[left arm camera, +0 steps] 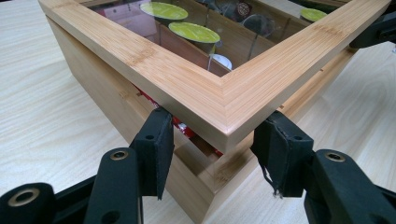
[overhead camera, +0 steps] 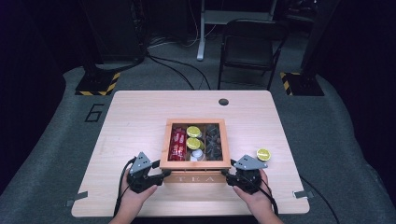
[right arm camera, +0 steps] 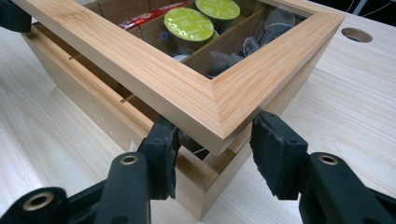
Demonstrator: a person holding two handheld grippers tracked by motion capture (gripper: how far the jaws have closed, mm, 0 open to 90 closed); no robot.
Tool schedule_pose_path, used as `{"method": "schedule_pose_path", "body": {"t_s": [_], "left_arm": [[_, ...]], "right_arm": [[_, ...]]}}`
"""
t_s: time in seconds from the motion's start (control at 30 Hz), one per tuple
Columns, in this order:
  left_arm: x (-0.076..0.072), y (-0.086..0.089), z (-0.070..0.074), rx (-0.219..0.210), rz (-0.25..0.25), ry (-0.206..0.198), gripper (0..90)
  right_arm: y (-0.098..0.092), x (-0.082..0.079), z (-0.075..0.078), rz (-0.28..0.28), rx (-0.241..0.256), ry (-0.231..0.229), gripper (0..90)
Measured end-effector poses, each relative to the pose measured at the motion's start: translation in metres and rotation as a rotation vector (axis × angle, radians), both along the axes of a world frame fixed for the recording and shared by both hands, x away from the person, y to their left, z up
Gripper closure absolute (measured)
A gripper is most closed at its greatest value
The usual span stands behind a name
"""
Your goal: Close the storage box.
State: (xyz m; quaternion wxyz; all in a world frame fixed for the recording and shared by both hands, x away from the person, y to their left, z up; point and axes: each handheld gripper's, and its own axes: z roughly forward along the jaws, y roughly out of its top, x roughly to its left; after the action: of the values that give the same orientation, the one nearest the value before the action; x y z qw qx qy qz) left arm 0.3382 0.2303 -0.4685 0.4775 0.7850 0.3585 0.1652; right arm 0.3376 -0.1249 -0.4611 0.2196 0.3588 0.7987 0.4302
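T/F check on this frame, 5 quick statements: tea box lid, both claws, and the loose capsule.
1. The lid of the tea box is raised off the base at the front. True.
2. The left claw straddles a front corner of the lid, jaws apart. True.
3. The right claw holds a green capsule. False: it sits at the lid's other front corner, holding nothing.
4. A green-topped capsule lies on the table outside the box, to its right. True.
5. The lid is solid wood. False: it has a clear pane, with the capsules and red packets showing through.
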Motion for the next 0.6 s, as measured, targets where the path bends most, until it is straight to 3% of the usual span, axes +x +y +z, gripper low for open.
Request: {"method": "schedule_pose_path", "body": {"t_s": [0.37, 0.6], "left_arm": [[-0.0036, -0.0007, -0.0014, 0.016, 0.009, 0.011, 46.4], [-0.0065, -0.0006, -0.0004, -0.015, 0.018, 0.036, 43.3]], "right_arm": [[-0.0015, -0.0019, -0.0024, 0.001, 0.02, 0.034, 50.8], [-0.0029, -0.0039, -0.002, 0.001, 0.032, 0.05, 50.6]]}}
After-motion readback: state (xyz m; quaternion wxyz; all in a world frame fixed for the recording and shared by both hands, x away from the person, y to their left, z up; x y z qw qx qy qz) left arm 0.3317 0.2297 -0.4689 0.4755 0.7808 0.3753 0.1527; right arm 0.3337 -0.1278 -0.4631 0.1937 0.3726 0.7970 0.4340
